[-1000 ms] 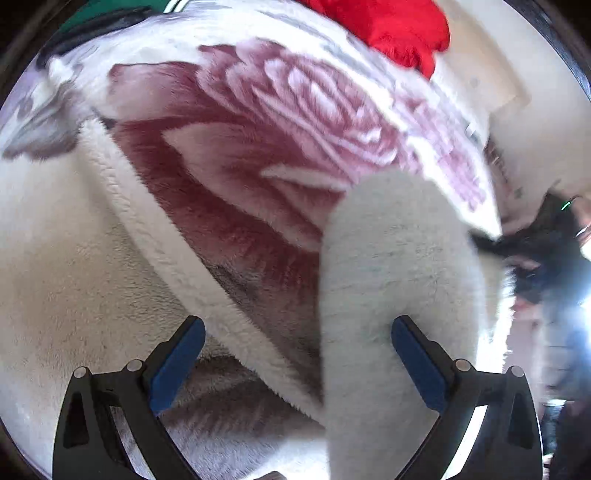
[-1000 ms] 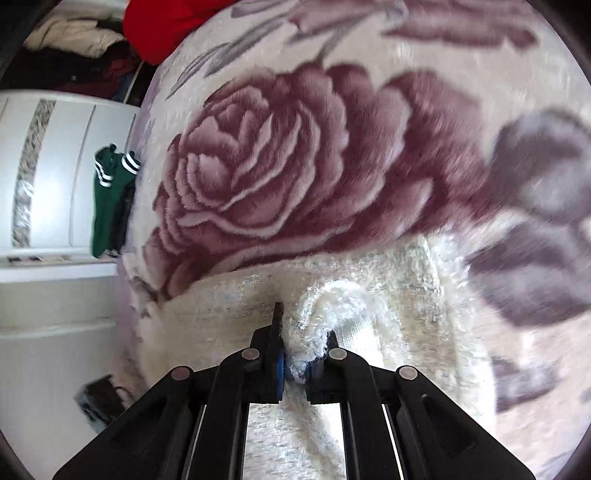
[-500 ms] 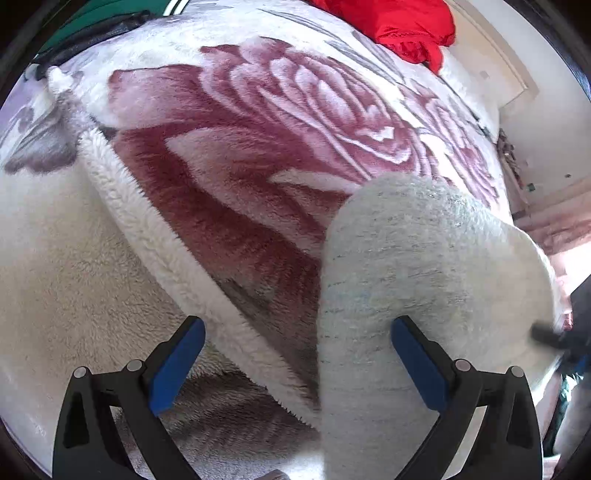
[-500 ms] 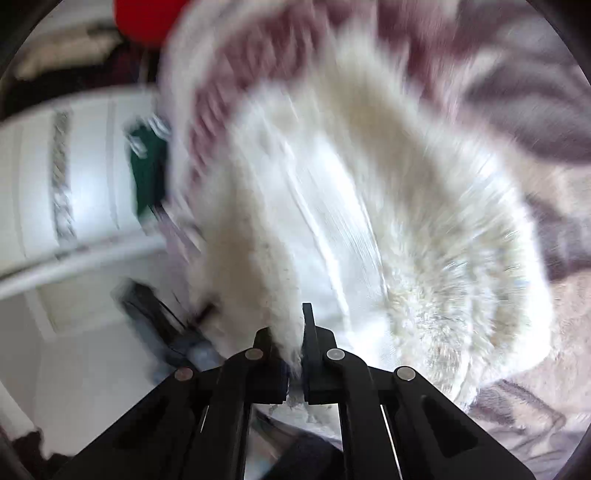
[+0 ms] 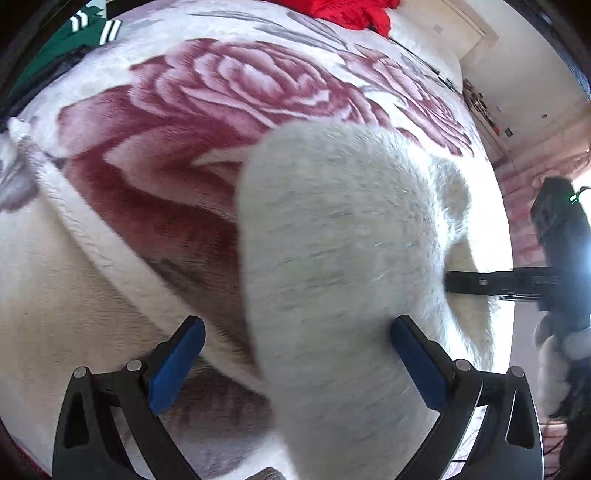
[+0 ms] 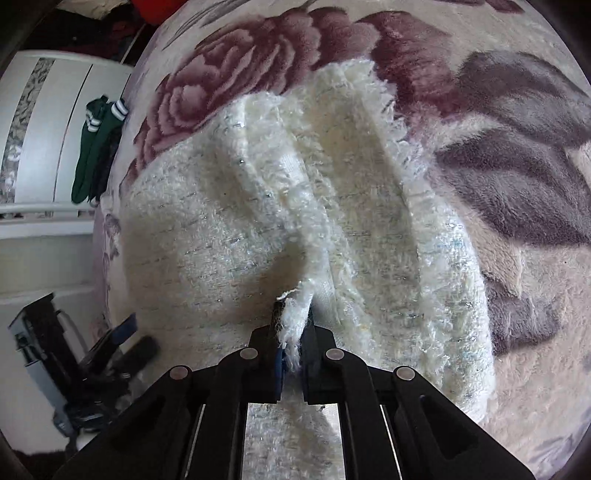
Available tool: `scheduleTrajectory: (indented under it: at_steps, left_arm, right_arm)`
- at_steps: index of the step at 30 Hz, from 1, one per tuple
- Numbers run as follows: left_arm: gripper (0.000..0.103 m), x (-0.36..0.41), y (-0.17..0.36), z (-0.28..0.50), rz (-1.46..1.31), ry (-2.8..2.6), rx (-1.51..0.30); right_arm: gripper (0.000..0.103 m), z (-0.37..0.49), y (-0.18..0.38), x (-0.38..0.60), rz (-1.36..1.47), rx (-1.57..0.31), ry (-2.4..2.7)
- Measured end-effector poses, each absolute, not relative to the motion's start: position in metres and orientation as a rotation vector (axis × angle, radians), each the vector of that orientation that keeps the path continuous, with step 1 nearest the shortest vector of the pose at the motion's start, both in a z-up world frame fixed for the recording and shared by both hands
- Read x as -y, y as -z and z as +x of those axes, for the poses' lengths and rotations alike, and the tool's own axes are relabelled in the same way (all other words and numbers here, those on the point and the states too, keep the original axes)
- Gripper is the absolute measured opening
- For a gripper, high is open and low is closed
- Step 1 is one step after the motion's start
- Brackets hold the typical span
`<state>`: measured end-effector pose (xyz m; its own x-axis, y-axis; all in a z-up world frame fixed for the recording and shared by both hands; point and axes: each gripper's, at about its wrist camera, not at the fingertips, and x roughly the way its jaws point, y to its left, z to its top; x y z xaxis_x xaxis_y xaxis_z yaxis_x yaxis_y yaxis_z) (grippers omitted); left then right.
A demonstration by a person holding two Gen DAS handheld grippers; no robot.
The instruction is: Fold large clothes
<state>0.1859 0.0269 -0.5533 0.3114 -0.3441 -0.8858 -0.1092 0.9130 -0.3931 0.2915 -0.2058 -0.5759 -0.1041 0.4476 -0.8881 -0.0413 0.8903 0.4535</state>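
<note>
A rose-print blanket covers the bed and fills most of both views. On it lies the white fuzzy garment, partly lifted and bunched — one broad fold rises in front of the left camera and hides the middle of the blanket there. A second pale layer lies at the lower left of the left view, its thick edge running diagonally across the roses. A red cloth sits at the blanket's far edge, a green striped garment hangs off the side by a white cabinet, and dark gear stands on the floor below. The right gripper has its fingers pinched tight on a tuft of the garment's edge. The left gripper has its fingers spread wide — the fold stands between them, nearer the right finger, whether touching cannot be told.
</note>
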Motion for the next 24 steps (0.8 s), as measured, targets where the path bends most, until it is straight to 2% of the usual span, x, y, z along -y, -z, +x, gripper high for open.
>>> scheduleTrajectory:
  at_steps: [1,2,3,5,6,10,16,24]
  left_arm:
    - [0.103,-0.024,0.555,0.188,-0.424,0.172,-1.253]
    - [0.103,-0.023,0.554,0.19,-0.429,0.18,-1.248]
    - [0.103,-0.022,0.555,0.191,-0.432,0.185,-1.243]
    - [0.103,-0.023,0.556,0.194,-0.447,0.189,-1.239]
    - [0.103,-0.024,0.558,0.195,-0.459,0.191,-1.242]
    - [0.103,-0.028,0.565,0.194,-0.536,0.215,-1.255]
    - [0.103,-0.042,0.59,0.2,-0.754,0.339,-1.274]
    - [0.101,-0.044,0.591,0.21,-0.802,0.41,-1.209]
  right_arm:
    - [0.013,0.291,0.57,0.209,0.313,-1.641,-0.445]
    - [0.028,0.289,0.564,0.21,0.29,-1.644,-0.455]
    - [0.037,0.288,0.557,0.211,0.263,-1.627,-0.456]
    - [0.096,0.288,0.55,0.214,0.2,-1.591,-0.412]
    - [0.103,0.288,0.546,0.216,0.145,-1.58,-0.385]
    - [0.103,0.292,0.573,0.223,0.04,-1.598,-0.371]
    - [0.103,0.31,0.62,0.252,0.298,-1.655,-0.566]
    - [0.103,0.316,0.664,0.246,0.61,-1.718,-0.769]
